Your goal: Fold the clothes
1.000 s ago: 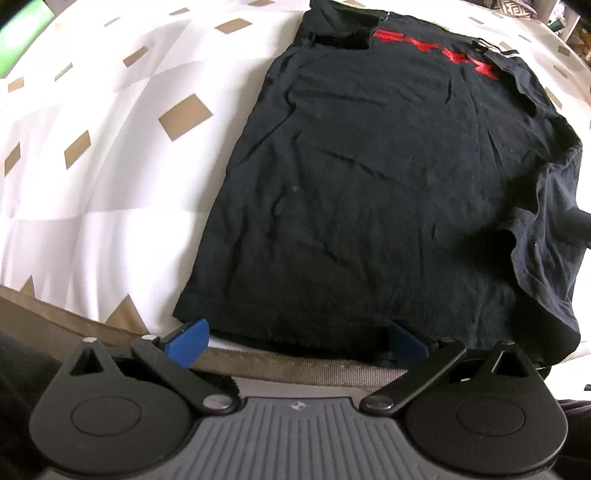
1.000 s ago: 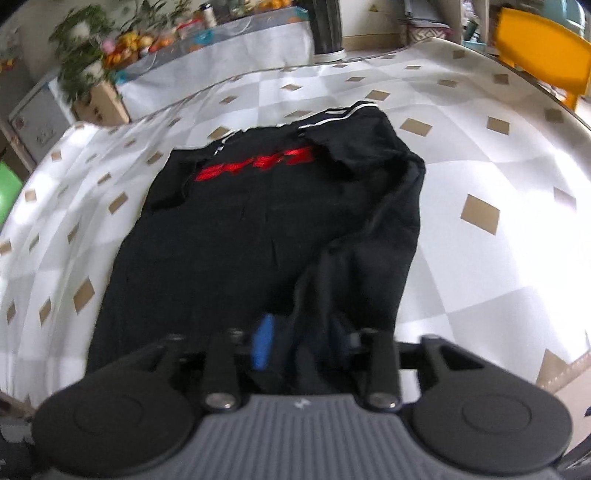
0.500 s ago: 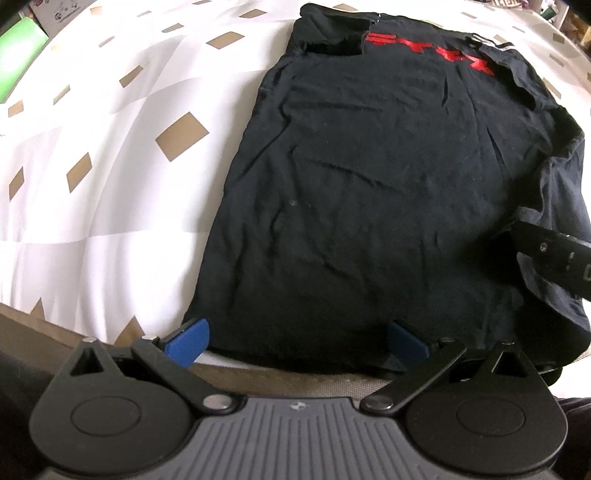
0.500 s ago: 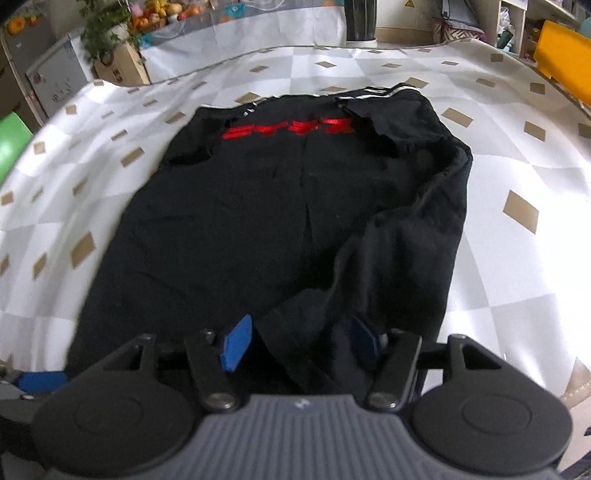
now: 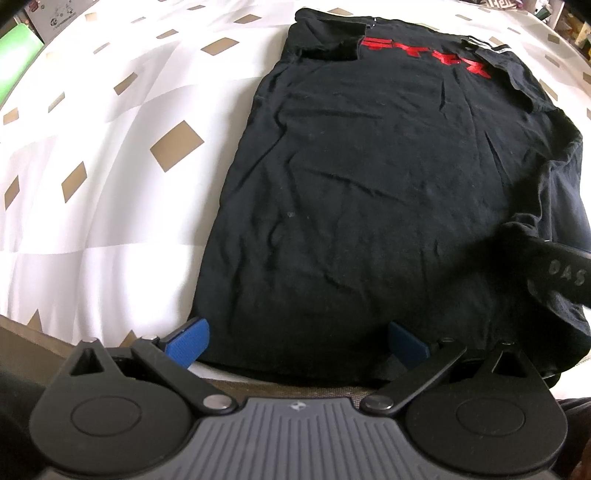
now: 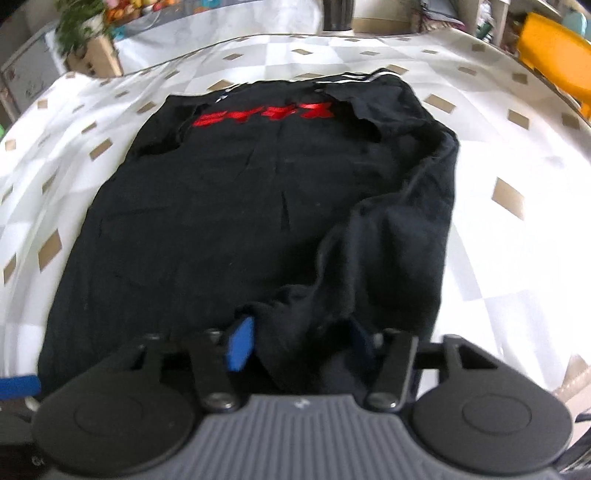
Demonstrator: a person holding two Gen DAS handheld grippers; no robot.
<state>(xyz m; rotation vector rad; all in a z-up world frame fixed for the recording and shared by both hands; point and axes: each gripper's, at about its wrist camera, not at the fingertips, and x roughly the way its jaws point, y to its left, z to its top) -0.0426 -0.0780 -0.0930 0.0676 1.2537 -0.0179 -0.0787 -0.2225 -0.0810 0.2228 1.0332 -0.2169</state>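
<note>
Left tongs gape at my black shirt's hem; right tongs, just narrowing, pinch its bunched fabric on the diamond-patterned counter; red lettering unreadable.

Bg items: white cloth w/ tan diamonds over surface; potted plant far left; yellow item far right; green obj at left edge.

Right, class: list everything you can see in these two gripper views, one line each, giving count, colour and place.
T-shirt: one, black with red lettering, spread on the cloth, right side bunched.
Cloth: one, white with tan diamonds, under the T-shirt.
Plant: one, green, far left behind the cloth.
Yellow object: one, far right.
Left gripper: one, black with blue pads, open at the hem.
Right gripper: one, same colours, jaws just closing, bunched fabric between them.
</note>
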